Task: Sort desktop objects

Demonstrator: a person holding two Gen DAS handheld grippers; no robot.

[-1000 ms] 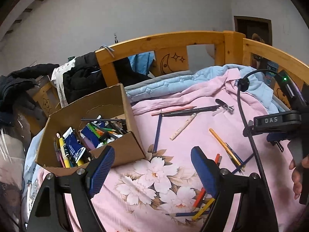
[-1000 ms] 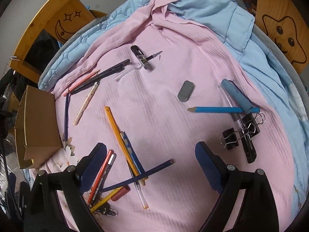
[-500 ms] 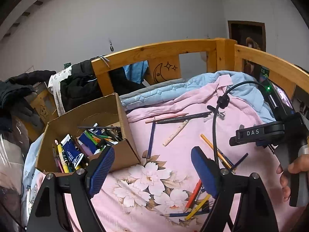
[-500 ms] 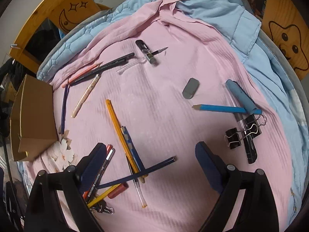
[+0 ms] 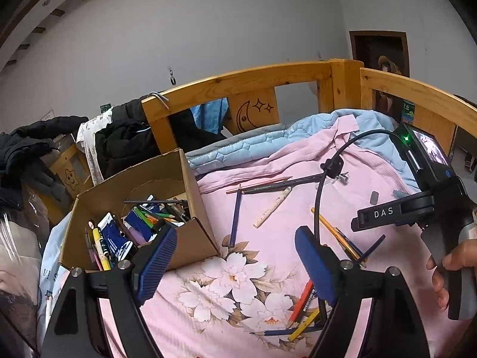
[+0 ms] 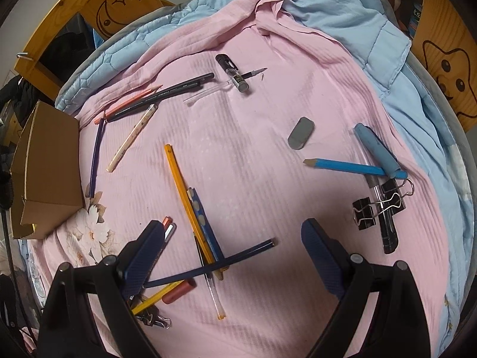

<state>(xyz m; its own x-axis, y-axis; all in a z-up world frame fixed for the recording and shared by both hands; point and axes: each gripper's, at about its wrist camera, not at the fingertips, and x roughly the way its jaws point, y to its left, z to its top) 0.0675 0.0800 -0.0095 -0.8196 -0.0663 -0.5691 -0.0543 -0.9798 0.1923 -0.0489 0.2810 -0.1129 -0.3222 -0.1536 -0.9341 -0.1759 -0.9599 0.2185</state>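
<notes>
Scattered pencils (image 6: pixel 187 200) on pink sheet (image 6: pixel 253 155)

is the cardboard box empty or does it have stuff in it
Partly filled: the open brown cardboard box holds pens, markers and pencils piled inside.

Open pink sheet (image 6: pixel 238 161) is left in the middle of the bed, between the yellow pencil (image 6: pixel 186 197) and the grey eraser (image 6: pixel 301 133). Below it, a crossed heap of pencils (image 6: pixel 208 256) lies between the spread right tongs (image 6: pixel 226 256) — nothing is gripped. The right edge is crowded by binder clips (image 6: pixel 378 205) and a blue pencil (image 6: pixel 351 167). The left side is blocked by the cardboard box (image 5: pixel 196 238), and the far side is closed off by the wooden rail (image 5: pixel 238 83).
</notes>
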